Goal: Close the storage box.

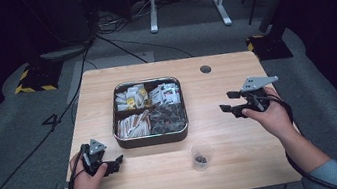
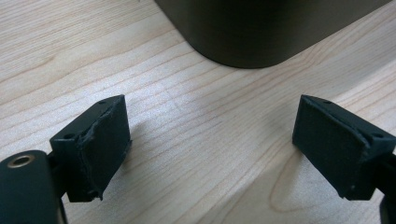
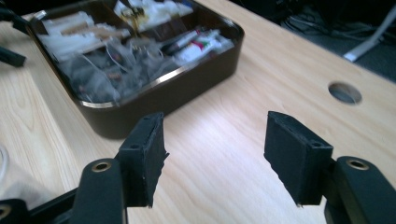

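A: How far along are you?

B: Hardly begun, I'd say. The tin sits mid-desk with all four compartments full: sachets at the back, sticks front left, dark tea bags front right. The cup stands just in front of the tin, something small and dark at its bottom. Picking from the tin is what's left, I'd guess.

A: And your hands?

B: My right hand-held gripper hovers above the desk, right of the tin, pointing at it. Jaws apart, nothing between them; in the right gripper view the tin lies ahead. My left hand-held gripper is low by the tin's near left corner, jaws wide and empty, bare desk between them

A: Holding anything?

B: No, both hands free
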{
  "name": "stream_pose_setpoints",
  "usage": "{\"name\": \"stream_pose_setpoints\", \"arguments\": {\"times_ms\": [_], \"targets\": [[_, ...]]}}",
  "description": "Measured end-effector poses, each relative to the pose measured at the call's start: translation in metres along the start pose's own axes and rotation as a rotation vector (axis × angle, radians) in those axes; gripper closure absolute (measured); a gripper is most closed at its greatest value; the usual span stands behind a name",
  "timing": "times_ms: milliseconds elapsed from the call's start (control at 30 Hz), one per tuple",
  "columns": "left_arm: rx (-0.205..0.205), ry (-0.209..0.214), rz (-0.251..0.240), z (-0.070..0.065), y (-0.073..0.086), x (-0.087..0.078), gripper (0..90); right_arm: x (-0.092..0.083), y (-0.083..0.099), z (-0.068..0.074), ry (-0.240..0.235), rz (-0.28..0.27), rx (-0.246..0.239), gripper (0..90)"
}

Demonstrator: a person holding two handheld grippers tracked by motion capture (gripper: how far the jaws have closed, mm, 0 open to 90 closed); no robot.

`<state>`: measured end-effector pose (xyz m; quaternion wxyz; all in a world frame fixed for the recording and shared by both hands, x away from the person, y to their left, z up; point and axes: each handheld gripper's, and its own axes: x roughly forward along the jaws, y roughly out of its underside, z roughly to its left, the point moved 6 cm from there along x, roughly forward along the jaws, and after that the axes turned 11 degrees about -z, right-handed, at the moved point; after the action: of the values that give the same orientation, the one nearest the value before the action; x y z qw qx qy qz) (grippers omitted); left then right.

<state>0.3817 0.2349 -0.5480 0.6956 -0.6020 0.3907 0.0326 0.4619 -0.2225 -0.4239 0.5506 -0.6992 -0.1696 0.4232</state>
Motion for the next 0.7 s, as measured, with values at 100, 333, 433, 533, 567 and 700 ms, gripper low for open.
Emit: {"name": "stream_pose_setpoints", "arguments": {"times_ms": [100, 333, 433, 533, 567, 700], "targets": [[0.001, -0.001, -0.001, 0.0, 0.0, 0.0, 11.5, -0.008, 0.011, -0.001, 0.015, 0.018, 0.01, 40.3], [0.001, 0.0, -0.001, 0.0, 0.0, 0.0, 11.5, -0.02, 0.042, -0.006, 0.057, 0.043, 0.039, 39.9], [0.0, 0.0, -0.001, 0.0, 0.0, 0.0, 11.5, -0.025, 0.056, -0.009, 0.053, 0.029, 0.082, 38.8], [0.001, 0.0, -0.001, 0.0, 0.0, 0.0, 11.5, -0.028, 0.071, -0.011, 0.054, 0.021, 0.122, 38.8], [0.001, 0.0, -0.001, 0.0, 0.0, 0.0, 11.4, -0.028, 0.075, -0.011, 0.054, 0.033, 0.123, 38.8], [0.001, -0.001, -0.001, 0.0, 0.0, 0.0, 11.5, -0.032, 0.087, -0.014, 0.064, 0.044, 0.141, 38.7]]}}
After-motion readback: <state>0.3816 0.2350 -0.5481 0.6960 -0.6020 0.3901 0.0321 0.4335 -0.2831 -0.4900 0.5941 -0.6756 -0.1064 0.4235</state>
